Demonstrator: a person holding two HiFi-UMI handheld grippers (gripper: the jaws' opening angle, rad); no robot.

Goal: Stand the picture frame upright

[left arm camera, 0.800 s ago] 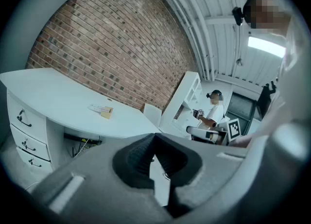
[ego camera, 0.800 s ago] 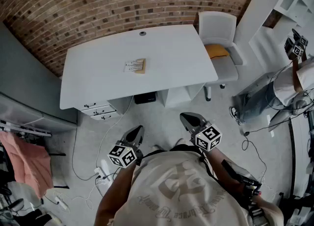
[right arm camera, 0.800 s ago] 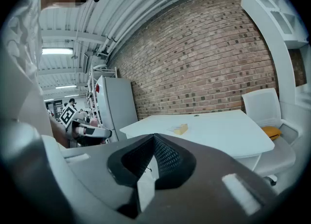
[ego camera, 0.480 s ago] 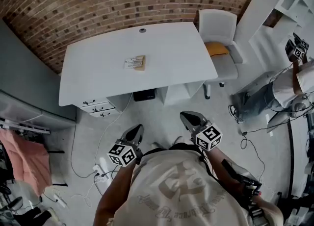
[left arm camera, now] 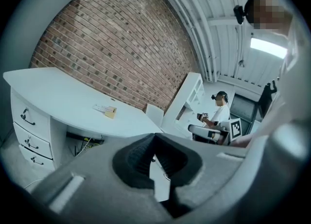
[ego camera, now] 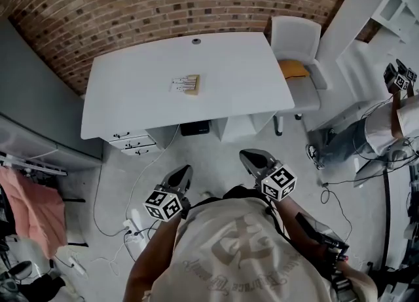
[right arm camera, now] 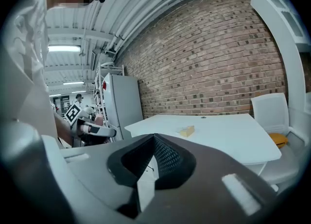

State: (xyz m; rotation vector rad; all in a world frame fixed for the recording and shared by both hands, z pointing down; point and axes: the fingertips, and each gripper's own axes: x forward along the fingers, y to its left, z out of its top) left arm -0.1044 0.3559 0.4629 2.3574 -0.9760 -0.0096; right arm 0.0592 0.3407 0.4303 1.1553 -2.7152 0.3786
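Observation:
The picture frame (ego camera: 186, 84) is small and wooden, with a pale front. It lies flat near the middle of the white desk (ego camera: 131, 97). It also shows as a small tan block in the left gripper view (left arm camera: 108, 111) and in the right gripper view (right arm camera: 186, 131). Both grippers are held close to the person's body, over the floor and well short of the desk. My left gripper (ego camera: 184, 175) is shut with nothing in it, its tips meeting (left arm camera: 154, 138). My right gripper (ego camera: 248, 158) is likewise shut and empty (right arm camera: 154, 138).
A white chair (ego camera: 298, 35) with an orange cushion (ego camera: 292, 68) stands at the desk's right end. A drawer unit (ego camera: 134, 145) sits under its left side. Cables and a power strip (ego camera: 134, 225) lie on the floor. Another person (ego camera: 393, 114) stands at the right by white shelving (ego camera: 399, 6).
The head view has drifted, so the desk and chair sit slightly further right in the picture. Both grippers stay where they were, shut.

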